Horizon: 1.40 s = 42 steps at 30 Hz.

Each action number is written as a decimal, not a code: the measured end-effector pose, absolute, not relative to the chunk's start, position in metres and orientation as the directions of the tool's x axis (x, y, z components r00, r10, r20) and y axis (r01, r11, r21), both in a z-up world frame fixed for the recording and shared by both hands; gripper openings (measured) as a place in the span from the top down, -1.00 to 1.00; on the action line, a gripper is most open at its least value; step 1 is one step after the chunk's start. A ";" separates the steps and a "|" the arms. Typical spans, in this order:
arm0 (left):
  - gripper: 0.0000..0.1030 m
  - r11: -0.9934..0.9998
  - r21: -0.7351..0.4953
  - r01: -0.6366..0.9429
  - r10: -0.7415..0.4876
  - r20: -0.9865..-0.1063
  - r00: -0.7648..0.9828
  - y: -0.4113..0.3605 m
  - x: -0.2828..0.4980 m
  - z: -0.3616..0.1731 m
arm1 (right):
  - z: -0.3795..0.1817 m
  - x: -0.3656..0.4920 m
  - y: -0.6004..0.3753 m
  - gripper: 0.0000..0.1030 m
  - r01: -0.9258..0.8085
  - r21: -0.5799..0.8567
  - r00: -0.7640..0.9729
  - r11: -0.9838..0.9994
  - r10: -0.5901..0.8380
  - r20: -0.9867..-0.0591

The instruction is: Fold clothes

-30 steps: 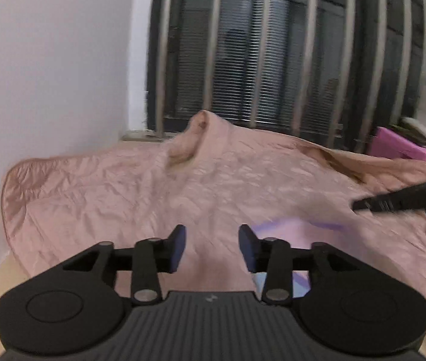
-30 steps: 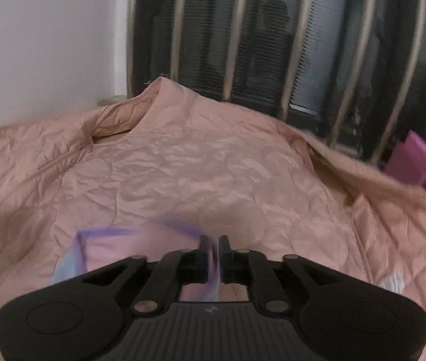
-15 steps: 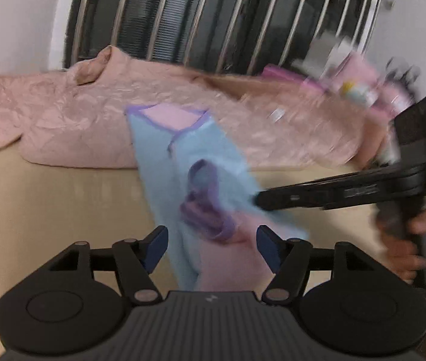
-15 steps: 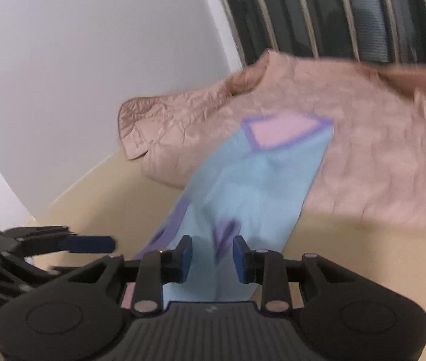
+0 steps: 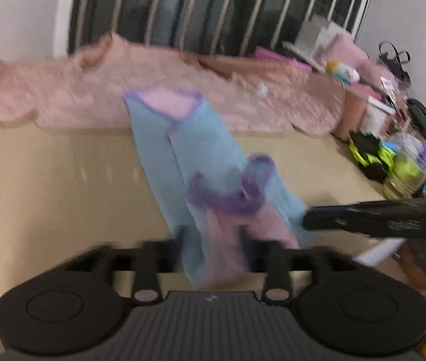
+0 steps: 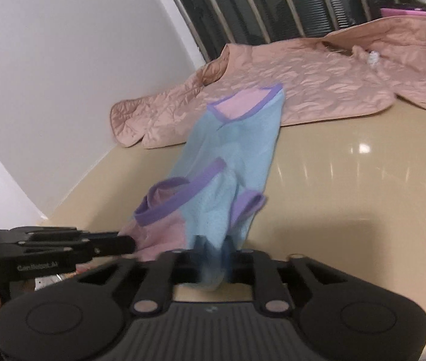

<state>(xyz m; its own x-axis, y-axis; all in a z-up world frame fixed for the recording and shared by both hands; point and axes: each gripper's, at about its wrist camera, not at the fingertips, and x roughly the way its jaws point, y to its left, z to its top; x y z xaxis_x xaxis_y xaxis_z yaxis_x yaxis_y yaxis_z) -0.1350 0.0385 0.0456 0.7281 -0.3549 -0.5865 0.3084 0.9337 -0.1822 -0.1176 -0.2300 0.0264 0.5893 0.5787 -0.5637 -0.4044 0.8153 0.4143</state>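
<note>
The beige table (image 6: 348, 186) fills most of what I see, glossy and bare at the near side. Across its far edge, under the barred window (image 5: 213, 9), lies a pink quilted jacket (image 5: 98, 99), spread wide. Off to my right stands a heap of bags and boxes (image 5: 393, 138).

The blue garment (image 6: 237, 150), trimmed in purple with pink panels, stretches in a long band from the jacket, where its far end rests, towards me across the table.

My left gripper (image 5: 213, 255) has the near end of that cloth lying between its fingers; the jaws stand fairly wide and are closing, and through the blur I cannot tell whether the pads press it.

My right gripper (image 6: 211, 255) has a bunched blue fold between its fingers, narrow gap, blurred; the cloth hangs through them and seems pinched there.

In the left view my right hand (image 5: 423, 273) shows by the handle.
</note>
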 end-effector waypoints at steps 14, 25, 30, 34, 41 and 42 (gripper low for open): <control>0.56 0.924 -0.248 0.291 -0.382 -0.632 0.674 0.028 -0.066 0.027 | 0.015 -0.053 -0.212 0.95 -0.438 0.409 0.608 0.800 0.599 -0.521; 0.95 0.914 -0.314 0.256 -0.398 -0.574 0.716 0.044 -0.056 0.030 | 0.010 -0.050 -0.204 0.95 -0.466 0.459 0.560 0.756 0.654 -0.508; 0.95 0.920 -0.324 0.221 -0.369 -0.524 0.767 0.062 -0.066 0.034 | 0.024 -0.049 -0.226 0.96 -0.583 0.714 0.365 0.388 0.910 -0.196; 0.94 0.925 -0.328 0.189 -0.350 -0.551 0.758 0.058 -0.050 0.021 | -0.008 -0.021 -0.240 0.95 -0.379 0.726 0.480 0.574 0.793 -0.376; 0.28 0.936 -0.251 0.246 -0.346 -0.543 0.765 0.047 -0.060 0.024 | 0.009 -0.046 -0.223 0.20 -0.385 0.513 0.568 0.767 0.635 -0.523; 0.28 0.936 -0.249 0.249 -0.348 -0.540 0.767 0.048 -0.062 0.025 | 0.015 -0.049 -0.224 0.16 -0.389 0.493 0.584 0.778 0.622 -0.522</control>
<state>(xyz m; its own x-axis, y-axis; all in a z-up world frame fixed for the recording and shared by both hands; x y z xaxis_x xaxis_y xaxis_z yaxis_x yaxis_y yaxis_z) -0.0617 0.0478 0.0252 0.7667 -0.3478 -0.5396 0.2494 0.9359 -0.2488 -0.0491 -0.2240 0.0152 0.5836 0.6223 -0.5217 -0.3889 0.7782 0.4931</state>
